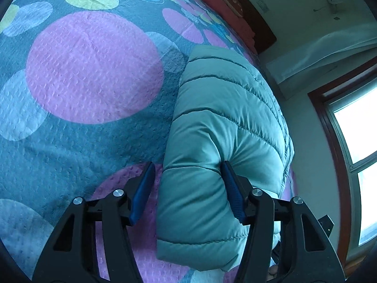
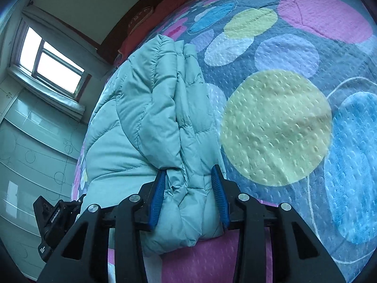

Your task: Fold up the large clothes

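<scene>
A light teal quilted puffer jacket lies folded in a long bundle on the bed, near its edge. My left gripper is open and straddles one end of the bundle: the right pad presses into the fabric, the left pad stands clear over the bedspread. In the right wrist view the jacket shows stacked folded layers. My right gripper has its jaws partly closed around the near end of those layers, both blue pads touching the fabric.
The bed is covered by a quilted bedspread with large pink, yellow and blue circles. Red pillows and a dark headboard are at the far end. A window and a wardrobe stand beside the bed. The other gripper's body shows at lower left.
</scene>
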A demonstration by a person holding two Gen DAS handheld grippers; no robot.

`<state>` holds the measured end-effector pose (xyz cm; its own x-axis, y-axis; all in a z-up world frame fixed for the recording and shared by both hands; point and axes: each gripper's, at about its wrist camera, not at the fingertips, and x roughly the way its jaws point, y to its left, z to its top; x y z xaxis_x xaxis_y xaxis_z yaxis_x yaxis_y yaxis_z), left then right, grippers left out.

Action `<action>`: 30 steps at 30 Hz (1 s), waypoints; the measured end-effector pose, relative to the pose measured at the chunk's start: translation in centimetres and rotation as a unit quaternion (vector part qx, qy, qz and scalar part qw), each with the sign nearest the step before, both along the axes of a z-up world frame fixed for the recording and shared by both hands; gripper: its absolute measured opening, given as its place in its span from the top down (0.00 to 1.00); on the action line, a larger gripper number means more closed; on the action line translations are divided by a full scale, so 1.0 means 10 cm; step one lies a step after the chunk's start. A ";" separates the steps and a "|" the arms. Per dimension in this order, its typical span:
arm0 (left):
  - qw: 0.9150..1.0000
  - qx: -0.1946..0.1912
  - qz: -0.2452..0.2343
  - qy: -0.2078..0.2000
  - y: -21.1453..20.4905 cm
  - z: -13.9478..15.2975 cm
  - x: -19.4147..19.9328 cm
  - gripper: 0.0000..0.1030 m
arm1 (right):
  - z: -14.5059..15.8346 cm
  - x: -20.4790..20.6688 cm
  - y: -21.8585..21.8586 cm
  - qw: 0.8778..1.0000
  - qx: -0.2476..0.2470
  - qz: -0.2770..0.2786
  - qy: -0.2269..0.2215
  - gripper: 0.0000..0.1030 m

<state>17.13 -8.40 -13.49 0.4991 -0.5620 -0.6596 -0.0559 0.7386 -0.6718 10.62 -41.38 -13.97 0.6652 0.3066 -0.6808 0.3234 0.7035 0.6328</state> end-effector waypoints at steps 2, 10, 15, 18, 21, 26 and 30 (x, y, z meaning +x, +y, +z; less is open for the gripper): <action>1.000 -0.023 0.000 -0.006 0.09 0.09 0.01 0.46 | 0.08 -0.01 -0.02 1.000 0.002 0.007 -0.004 0.60; 0.991 -0.111 0.071 0.033 0.23 0.03 0.38 0.23 | 0.24 0.25 -0.31 0.995 0.066 -0.031 -0.065 0.34; 0.986 -0.136 0.072 0.071 0.09 -0.14 0.58 0.23 | 0.07 0.61 -0.36 0.993 0.098 -0.035 -0.055 0.32; 0.987 -0.129 0.056 0.077 -0.02 -0.19 0.66 0.19 | -0.07 0.72 -0.33 0.994 0.098 -0.033 -0.043 0.28; 0.989 -0.120 0.049 0.075 -0.07 -0.21 0.70 0.19 | -0.12 0.77 -0.30 0.994 0.090 -0.033 -0.052 0.28; 0.993 -0.094 0.041 0.059 -0.17 -0.18 0.77 0.32 | -0.13 0.77 -0.19 0.995 0.082 -0.019 -0.051 0.40; 0.995 -0.082 0.030 0.045 -0.20 -0.14 0.78 0.48 | -0.18 0.75 -0.16 0.992 0.107 -0.020 -0.057 0.59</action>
<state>24.89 -10.45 -14.88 0.4783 -0.6359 -0.6057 -0.1629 0.6135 -0.7727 18.08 -42.94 -15.76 0.7482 0.4084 -0.5229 0.2662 0.5371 0.8004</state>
